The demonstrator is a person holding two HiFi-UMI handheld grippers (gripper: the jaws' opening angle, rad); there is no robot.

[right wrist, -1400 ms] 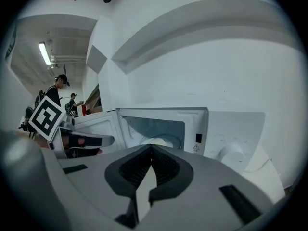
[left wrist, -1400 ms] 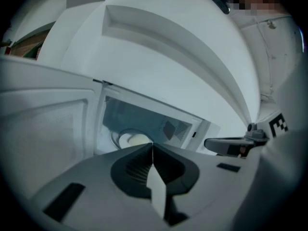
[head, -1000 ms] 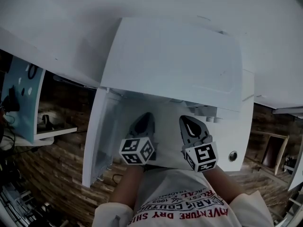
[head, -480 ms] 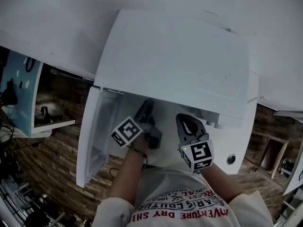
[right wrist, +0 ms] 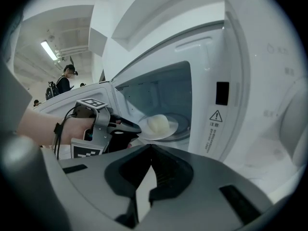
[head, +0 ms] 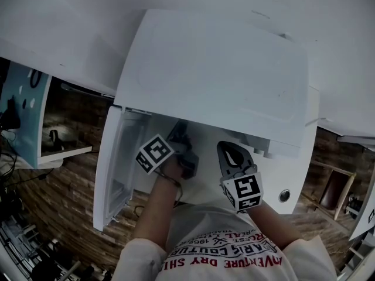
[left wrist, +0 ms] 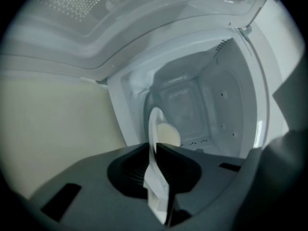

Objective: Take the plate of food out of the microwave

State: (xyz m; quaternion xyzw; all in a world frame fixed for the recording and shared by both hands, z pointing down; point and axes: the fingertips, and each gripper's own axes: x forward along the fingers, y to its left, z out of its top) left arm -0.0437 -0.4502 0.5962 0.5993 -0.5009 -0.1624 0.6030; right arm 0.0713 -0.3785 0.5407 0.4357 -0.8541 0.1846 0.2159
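You face a white microwave (head: 217,69); its plate (right wrist: 171,131) is white too, the food (right wrist: 157,124) pale cream. Your left tool (left wrist: 155,148), jaws closing on that plate, and right tool (right wrist: 150,147) are dark grey with black-and-white square markers. Your shirt (head: 228,256) is white, lettered red, above a brown plank floor (head: 70,209).

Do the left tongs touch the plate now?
Touching. In the left gripper view, the plate rim stands between the closing left tongs, which press on it from both sides.
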